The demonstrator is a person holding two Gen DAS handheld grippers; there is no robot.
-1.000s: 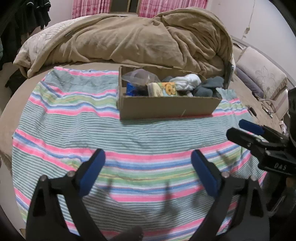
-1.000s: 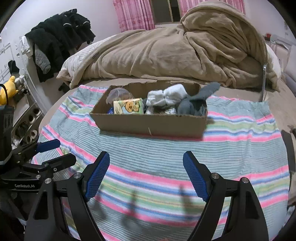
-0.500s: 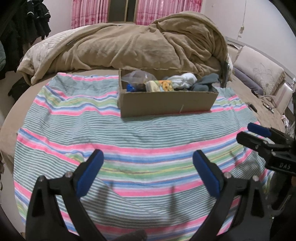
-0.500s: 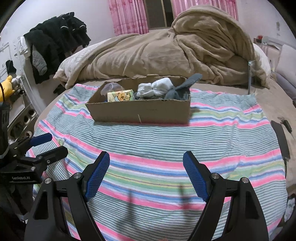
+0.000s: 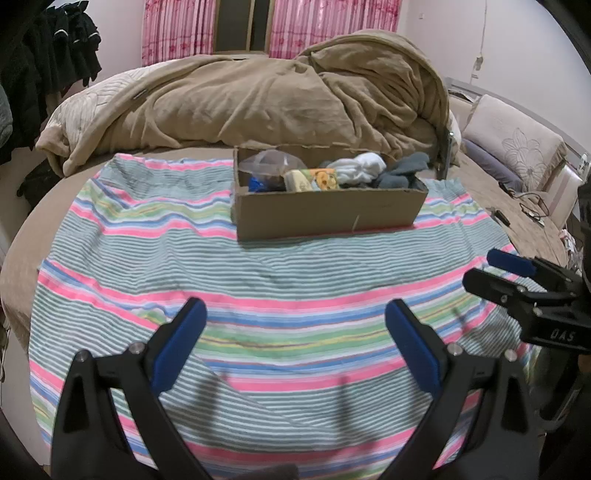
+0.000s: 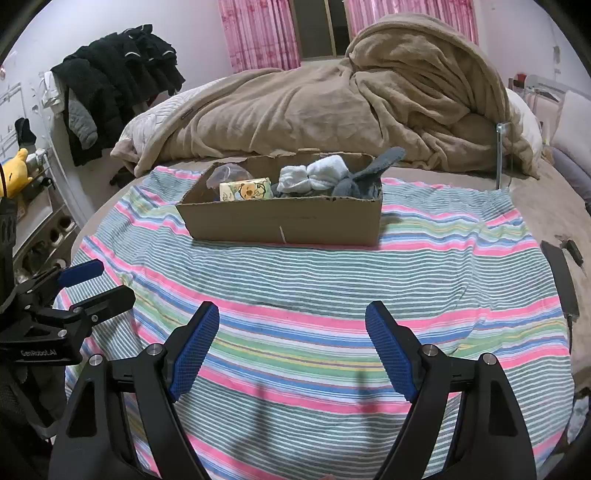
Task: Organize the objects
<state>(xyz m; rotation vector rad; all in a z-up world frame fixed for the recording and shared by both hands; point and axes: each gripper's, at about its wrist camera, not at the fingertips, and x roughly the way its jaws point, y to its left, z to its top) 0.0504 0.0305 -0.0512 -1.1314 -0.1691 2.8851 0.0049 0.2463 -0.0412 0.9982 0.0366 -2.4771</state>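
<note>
My left tongs point(image 5: 295, 332) hang spread wide over the striped towel point(image 5: 258, 266) with nothing between the blue pads point(image 5: 177, 343). My right tongs point(image 6: 291, 343) are spread just as wide and hold nothing either; they show at the right edge of the left view, and the left pair shows at the left edge of the right view.

The cardboard box point(image 6: 284, 221) sits on the far part of the towel, well apart from both pairs, with only flat striped cloth between it and me. Inside it, from left to right, lie a clear plastic bag point(image 6: 229, 173), a yellow packet with a cartoon bear point(image 6: 245, 190), a bundle of white socks point(image 6: 314, 175) and a grey sock point(image 6: 369, 166) whose end sticks up over the right rim. In the left view something blue shows low under the bag, but I cannot tell what it is.

Behind the box a rumpled tan blanket point(image 5: 277, 96) is heaped across the bed. Pink curtains point(image 6: 258, 33) hang beyond it. Dark clothes point(image 6: 118, 77) hang on the left, and a yellow plush toy point(image 6: 14, 173) sits below them. To the right of the towel a dark flat object point(image 6: 561, 273) lies on the bed, and a flowered pillow point(image 5: 513, 144) rests further right.
</note>
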